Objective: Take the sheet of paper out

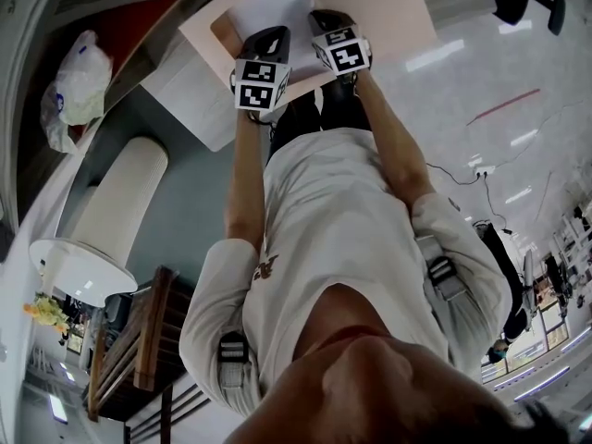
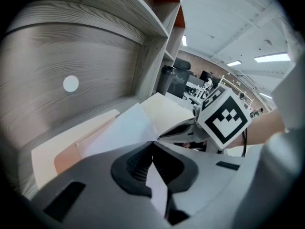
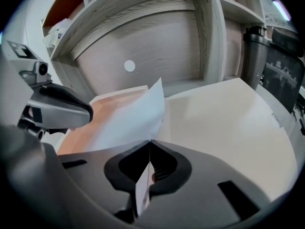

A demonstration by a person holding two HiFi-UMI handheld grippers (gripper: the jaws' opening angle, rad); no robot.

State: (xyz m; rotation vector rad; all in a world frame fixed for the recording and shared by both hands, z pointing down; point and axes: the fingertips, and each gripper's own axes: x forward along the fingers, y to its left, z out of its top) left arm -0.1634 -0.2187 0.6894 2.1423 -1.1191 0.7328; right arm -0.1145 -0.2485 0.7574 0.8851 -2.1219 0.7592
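Both hands are on it. Your left gripper [image 2: 152,142] has its jaws pressed together on the near edge of the sheet of paper [image 2: 125,127], and a white sliver of the sheet runs back through the closed pads. Your right gripper [image 3: 150,141] does the same just beside it: jaws together, the paper [image 3: 136,116] clamped between them. From the head view the two grippers [image 1: 262,72] [image 1: 340,46] sit side by side, close but apart, both angled down at the sheet [image 1: 268,3].

The sheet itself fans away from your jaws over the open folder [image 3: 90,128]. It covers the peach-coloured half, and its far corner is curled up off the surface. The cream half of the folder [image 3: 224,123] lies bare to the right of the sheet. The folder sits on the desk [image 1: 190,95] at the foot of the wooden shelf [image 3: 157,42], whose back panel has a round white sticker [image 3: 129,66].
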